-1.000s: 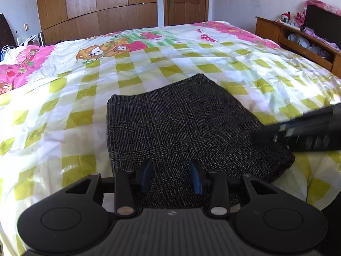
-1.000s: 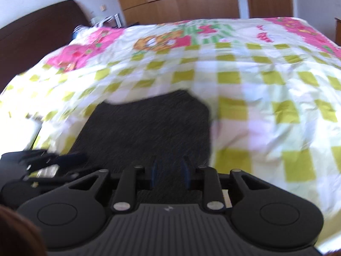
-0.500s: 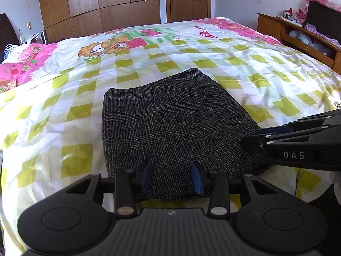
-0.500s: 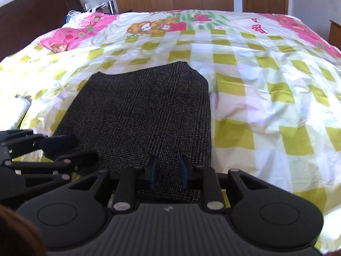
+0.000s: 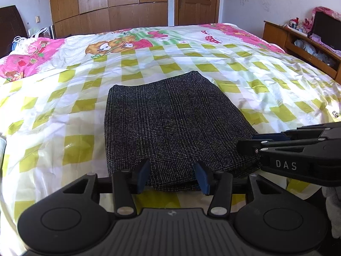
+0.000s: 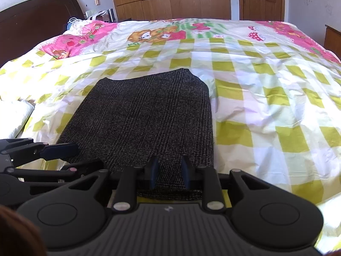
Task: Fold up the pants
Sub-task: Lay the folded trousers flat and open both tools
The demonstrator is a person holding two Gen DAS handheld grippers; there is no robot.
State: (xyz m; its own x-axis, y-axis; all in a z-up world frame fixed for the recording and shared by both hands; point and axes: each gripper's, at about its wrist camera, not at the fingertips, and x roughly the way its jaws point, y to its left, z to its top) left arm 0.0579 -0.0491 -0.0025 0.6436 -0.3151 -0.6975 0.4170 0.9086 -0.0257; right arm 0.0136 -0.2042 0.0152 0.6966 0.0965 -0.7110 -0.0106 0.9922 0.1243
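Folded pants lie flat on the bed

Both tools, left (image 5: 172, 176) and right (image 6: 167, 173), hover apart, empty, at the near edge of the dark tweed pants (image 5: 170, 128): soft, thick, limp; grip near corners.

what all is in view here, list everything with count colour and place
pants: 1, dark grey check, folded flat on the near part of the bed
bedspread: 1, white with yellow-green squares and pink cartoon borders, covers the bed
headboard: 1, dark brown, left end of the bed
wardrobe: 1, brown wood, far wall
door: 1, brown, beside the wardrobe
shelf unit: 1, brown, right of the bed
left claw: 1, black with blue pads, open over the pants' near edge
right claw: 1, same, open over the near edge
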